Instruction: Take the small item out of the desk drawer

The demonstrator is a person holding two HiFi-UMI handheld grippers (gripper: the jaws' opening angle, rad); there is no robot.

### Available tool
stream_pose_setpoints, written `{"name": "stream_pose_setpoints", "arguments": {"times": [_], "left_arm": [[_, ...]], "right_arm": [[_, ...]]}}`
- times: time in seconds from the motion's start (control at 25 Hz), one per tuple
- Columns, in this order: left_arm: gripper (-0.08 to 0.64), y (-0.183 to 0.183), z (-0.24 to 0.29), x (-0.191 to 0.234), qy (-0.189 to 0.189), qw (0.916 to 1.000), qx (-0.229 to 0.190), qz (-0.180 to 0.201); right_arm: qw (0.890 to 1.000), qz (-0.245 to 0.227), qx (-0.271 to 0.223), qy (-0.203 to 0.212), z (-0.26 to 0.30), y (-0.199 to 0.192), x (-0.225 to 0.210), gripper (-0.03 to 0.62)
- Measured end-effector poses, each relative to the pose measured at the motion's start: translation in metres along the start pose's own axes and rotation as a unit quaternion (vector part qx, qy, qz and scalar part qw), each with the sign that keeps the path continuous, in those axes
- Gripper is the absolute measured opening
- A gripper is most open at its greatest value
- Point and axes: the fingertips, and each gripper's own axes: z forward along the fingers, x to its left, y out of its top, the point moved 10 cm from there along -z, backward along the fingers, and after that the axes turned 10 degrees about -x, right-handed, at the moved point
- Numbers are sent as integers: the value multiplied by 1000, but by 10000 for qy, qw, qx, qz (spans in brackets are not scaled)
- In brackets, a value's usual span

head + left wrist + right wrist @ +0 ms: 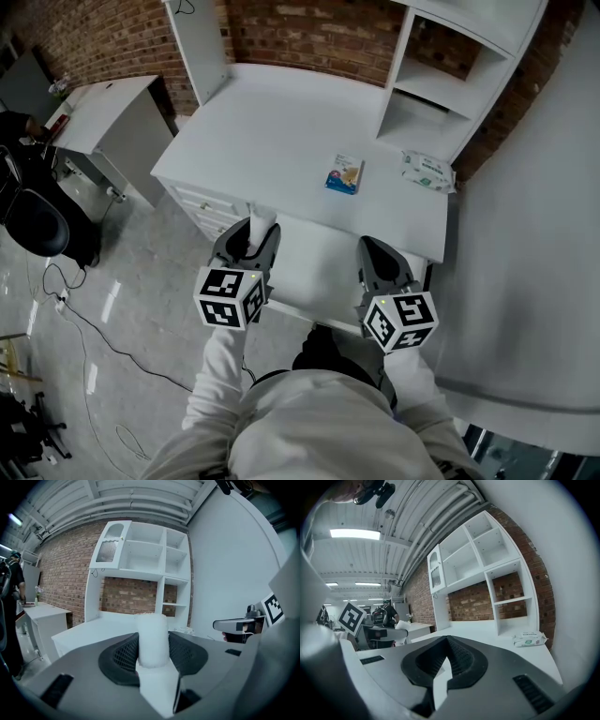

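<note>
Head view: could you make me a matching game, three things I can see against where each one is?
Things:
1. white cylinder
2. blue packet
3. wipes pack

Places:
A. beside the shelf unit, at the right end of the desk
B. gripped by the left gripper
C. lying alone mid-desktop

Pairs: 1-B, 2-C, 3-A

On desk (pixel 281 122), right of middle: small packet (pixel 344 174); further right, before shelf unit (pixel 441 84) at the back: wipes pack (pixel 428 171). Left of desk, apart: side table (pixel 103 108), chair (pixel 37 225) before it. Over desk's near edge, side by side: left gripper (pixel 255 232), roll (pixel 152 639) between its jaws, and right gripper (pixel 373 248).
</note>
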Motion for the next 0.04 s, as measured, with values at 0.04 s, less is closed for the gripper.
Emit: {"name": "stream_pose_setpoints", "arguments": {"times": [0.04], "left_arm": [[189,0,0,0,1,10000,1,1]], "right_arm": [[10000,4,1,-6,0,-1,0,26]]}}
